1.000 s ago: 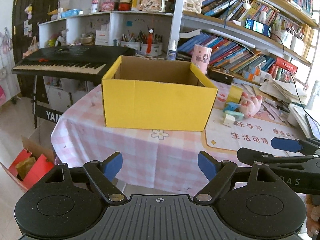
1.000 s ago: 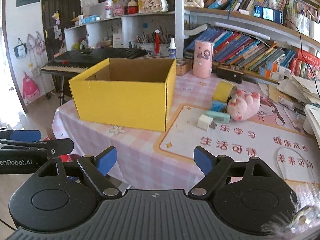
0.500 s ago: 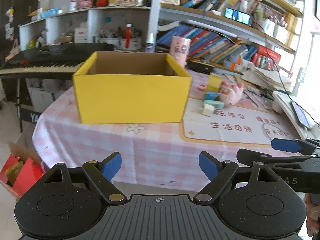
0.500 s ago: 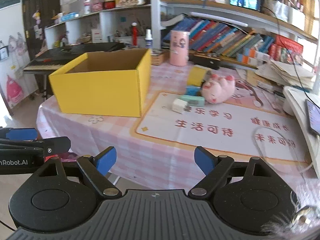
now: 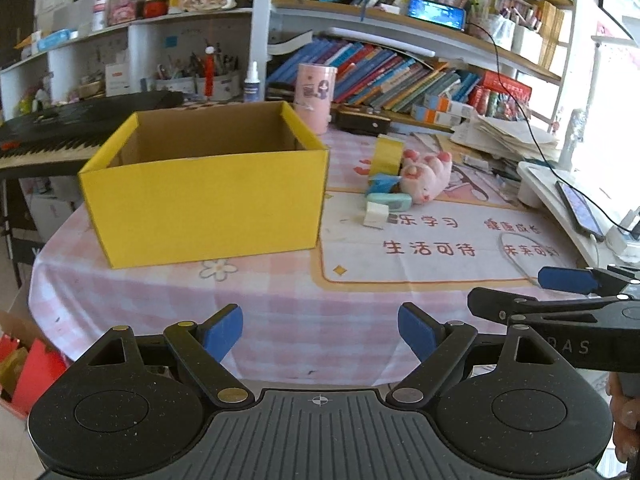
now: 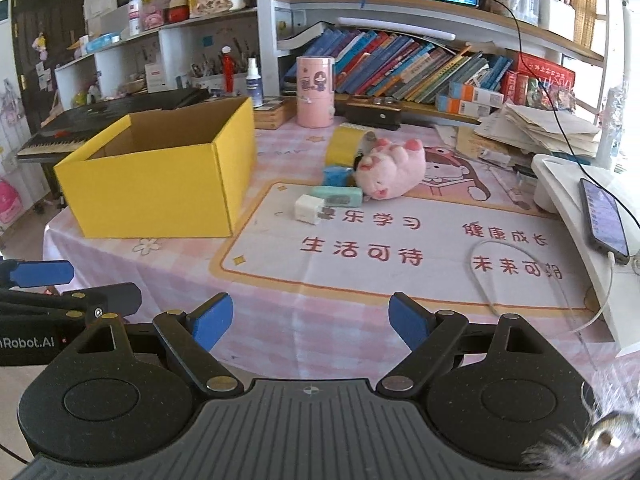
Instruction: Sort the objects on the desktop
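An open, empty yellow cardboard box (image 5: 208,200) (image 6: 160,184) stands on the pink checked tablecloth (image 5: 280,304). To its right lie a pink plush pig (image 6: 390,168) (image 5: 424,174), a yellow tape roll (image 6: 346,142) (image 5: 386,154), a small blue item (image 6: 336,176), a teal eraser-like block (image 6: 336,196) (image 5: 390,200) and a white charger cube (image 6: 308,209) (image 5: 376,214). My left gripper (image 5: 320,330) is open and empty above the table's near edge, in front of the box. My right gripper (image 6: 310,320) is open and empty over the printed mat (image 6: 400,256).
A bookshelf, a pink cylinder (image 6: 314,92) and a dark case (image 6: 374,110) stand at the back. A white stand with a phone (image 6: 604,216) and cable is at the right. A keyboard piano (image 5: 60,128) sits behind left of the box.
Both grippers have swung right and moved closer over the table. The box has shifted left in both views and the small objects look nearer. Both grippers stay open.
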A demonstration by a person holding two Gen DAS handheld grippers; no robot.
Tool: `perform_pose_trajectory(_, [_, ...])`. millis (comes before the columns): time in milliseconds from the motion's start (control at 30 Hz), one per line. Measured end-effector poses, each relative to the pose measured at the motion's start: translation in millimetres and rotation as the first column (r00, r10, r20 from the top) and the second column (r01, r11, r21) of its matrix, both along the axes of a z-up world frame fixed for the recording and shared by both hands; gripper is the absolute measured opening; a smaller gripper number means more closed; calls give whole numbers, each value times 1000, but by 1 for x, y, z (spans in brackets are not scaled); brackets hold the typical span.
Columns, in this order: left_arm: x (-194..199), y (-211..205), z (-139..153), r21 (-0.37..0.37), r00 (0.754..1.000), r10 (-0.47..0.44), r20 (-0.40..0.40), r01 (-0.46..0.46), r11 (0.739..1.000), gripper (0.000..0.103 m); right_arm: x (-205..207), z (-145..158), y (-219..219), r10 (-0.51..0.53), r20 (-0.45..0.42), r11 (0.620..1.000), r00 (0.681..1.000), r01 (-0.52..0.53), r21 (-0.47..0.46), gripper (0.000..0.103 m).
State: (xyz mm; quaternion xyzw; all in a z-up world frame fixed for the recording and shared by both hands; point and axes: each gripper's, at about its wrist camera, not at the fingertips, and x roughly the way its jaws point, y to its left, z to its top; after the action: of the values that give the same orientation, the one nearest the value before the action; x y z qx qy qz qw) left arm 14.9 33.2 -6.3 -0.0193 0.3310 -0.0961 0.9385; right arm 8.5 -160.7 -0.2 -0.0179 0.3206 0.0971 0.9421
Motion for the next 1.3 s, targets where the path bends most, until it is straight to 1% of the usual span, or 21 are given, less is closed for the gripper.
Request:
perform_pose_trajectory(600, [48, -43, -2, 5, 998, -63, -14, 63, 998, 87, 49, 1, -34, -28, -22, 999, 999, 28, -18, 84])
perform_pose_trajectory(1033, [89, -86, 1, 57, 993, -117, -7, 118, 991, 87, 96, 4, -73, -75, -6, 997, 997, 75, 17, 84])
perform_pose_trajectory(1167, [101, -101, -1, 63, 993, -117, -12, 118, 991, 87, 114, 3, -87, -78, -13, 997, 997, 78, 22, 84])
perform_pose_trajectory(1300, [113, -111, -5, 62, 995, -98, -24, 99, 993, 87, 131, 0, -97, -54, -23, 998, 998, 54, 19, 84])
